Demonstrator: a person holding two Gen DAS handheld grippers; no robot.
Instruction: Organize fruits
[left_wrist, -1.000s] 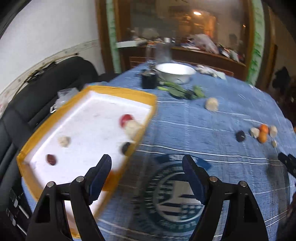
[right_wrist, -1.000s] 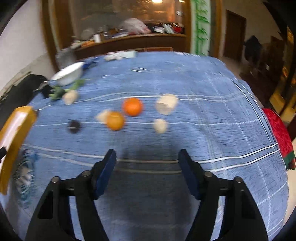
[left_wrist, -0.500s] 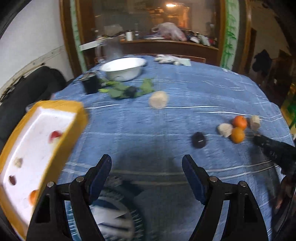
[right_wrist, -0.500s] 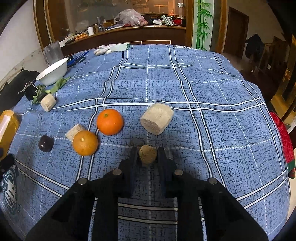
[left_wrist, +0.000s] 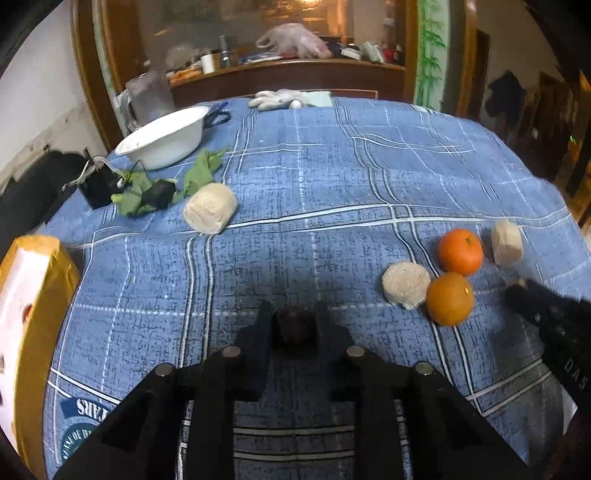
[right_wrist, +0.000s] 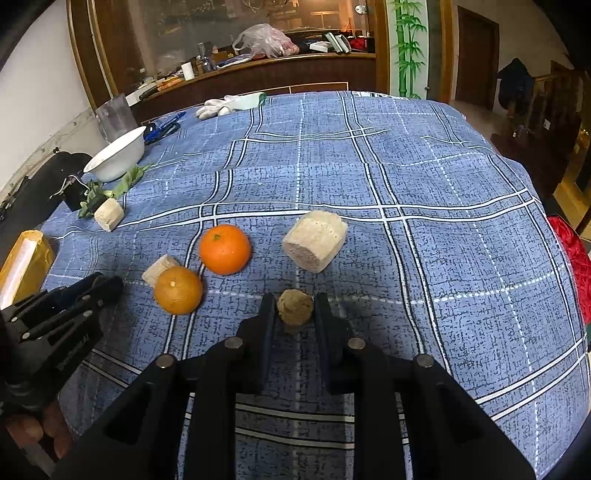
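Gripping on both sides. My left tongs are clamped on a small dark fruit, fingers pressed against both its sides, low over the blue checked tablecloth. My right tongs are squeezed around a small brown lumpy fruit, also just above the cloth; can't tell if either fruit is touching the cloth or lifted.

Left on the cloth in the right view: bright orange, and a duller orange nearer me and to its left. A small pale chunk is tucked behind the duller orange, touching it. A big pale chunk lies on its side just right of the bright orange and just beyond the brown fruit. Another pale chunk lies far left, beside green leaves and a small black box.

White bowl at the far left of the table, behind the leaves. White glove at the far edge.

Yellow tray with a white inside sits at the left edge in the left view, only part in frame; something red shows inside it, too cropped to identify.

My left tongs show in the right view at lower left, with a bit of my hand under them.
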